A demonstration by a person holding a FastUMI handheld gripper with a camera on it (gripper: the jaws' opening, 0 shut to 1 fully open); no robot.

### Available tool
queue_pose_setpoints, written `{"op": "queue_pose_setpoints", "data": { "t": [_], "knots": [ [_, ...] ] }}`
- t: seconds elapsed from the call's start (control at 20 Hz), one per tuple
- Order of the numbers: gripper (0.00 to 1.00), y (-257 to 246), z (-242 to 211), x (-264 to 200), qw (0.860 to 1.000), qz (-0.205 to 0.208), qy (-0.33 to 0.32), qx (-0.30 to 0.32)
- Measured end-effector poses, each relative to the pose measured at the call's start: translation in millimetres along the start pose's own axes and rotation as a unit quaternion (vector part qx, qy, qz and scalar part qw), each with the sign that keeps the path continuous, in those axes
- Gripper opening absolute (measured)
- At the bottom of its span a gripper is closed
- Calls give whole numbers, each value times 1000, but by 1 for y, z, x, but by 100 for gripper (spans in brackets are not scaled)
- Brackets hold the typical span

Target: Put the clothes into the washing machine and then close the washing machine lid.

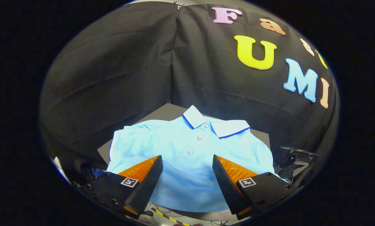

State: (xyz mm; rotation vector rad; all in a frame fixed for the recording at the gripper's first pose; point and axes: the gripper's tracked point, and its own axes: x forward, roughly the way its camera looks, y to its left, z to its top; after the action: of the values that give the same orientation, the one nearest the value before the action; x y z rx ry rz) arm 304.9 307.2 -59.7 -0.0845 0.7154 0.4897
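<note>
**Fingers spread above the polo shirt on the counter**

A light blue short-sleeved polo shirt (pixel 187 150) lies flat, front side up, on a dark grey counter (pixel 165 111). Its collar, trimmed with a darker blue line, points toward the far edge of the counter, and 3 small buttons run down the placket below it. The shirt's left sleeve reaches toward the left edge of the counter, where a little bare surface shows just beside it; the body of the shirt covers most of the middle, and its right shoulder lies close to the right edge. The hem hangs at the near edge of the counter.

The gripper (pixel 187 175) hovers over the lower part of the shirt with its 2 fingers (pixel 143 185) spread wide apart and nothing held between them; the shirt's lower front shows in the gap. Whether the fingertips touch the fabric cannot be told.

Right of the counter sits some black equipment (pixel 296 160), too dim to make out.
</note>
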Motion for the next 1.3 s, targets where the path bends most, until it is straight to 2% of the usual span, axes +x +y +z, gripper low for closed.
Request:
{"op": "queue_pose_setpoints", "data": {
  "t": [0.25,0.5,0.7,1.0,1.3],
  "knots": [
    [99,3,-20,5,1000,4,28,-8],
    [98,6,-23,9,999,18,24,23],
    [98,9,-22,9,999,23,14,19],
    [7,13,-21,7,999,22,15,31],
    [7,13,-18,1,998,33,18,49]
  ]
}}
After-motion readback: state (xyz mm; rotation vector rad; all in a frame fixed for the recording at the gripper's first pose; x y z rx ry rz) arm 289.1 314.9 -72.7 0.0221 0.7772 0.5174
